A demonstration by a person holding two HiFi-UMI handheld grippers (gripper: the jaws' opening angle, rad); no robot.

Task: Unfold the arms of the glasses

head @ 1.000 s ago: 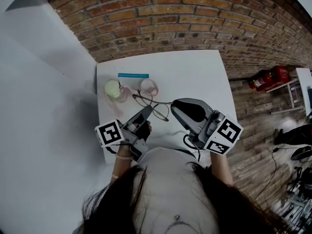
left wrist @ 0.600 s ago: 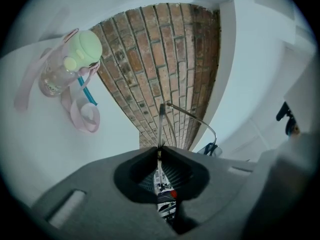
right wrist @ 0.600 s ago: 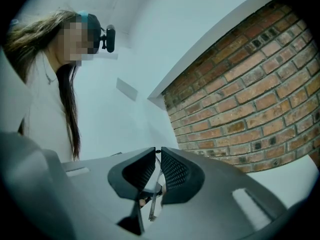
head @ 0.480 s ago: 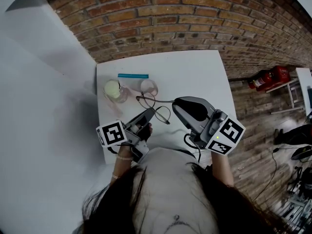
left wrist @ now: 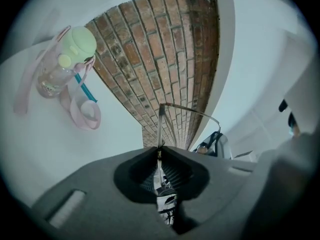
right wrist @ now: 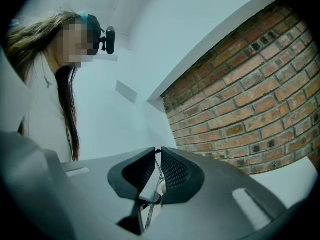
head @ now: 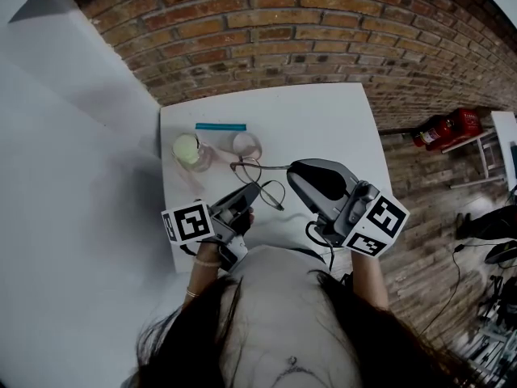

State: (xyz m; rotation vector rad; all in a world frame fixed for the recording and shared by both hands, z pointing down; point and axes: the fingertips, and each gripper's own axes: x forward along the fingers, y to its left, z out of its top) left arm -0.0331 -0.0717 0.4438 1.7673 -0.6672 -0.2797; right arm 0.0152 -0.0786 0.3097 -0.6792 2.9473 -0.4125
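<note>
With left gripper (head: 247, 197) and right gripper (head: 294, 173) both clamped on the glasses (head: 260, 181), we should swing one arm out slowly, frame steady.

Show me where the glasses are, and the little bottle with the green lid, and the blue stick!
glasses (head: 271, 192): head view, on the lens nearer the person.
bottle (left wrist: 80, 43): left gripper view, on its green lid.
blue stick (head: 220, 125): head view, on its middle.
</note>
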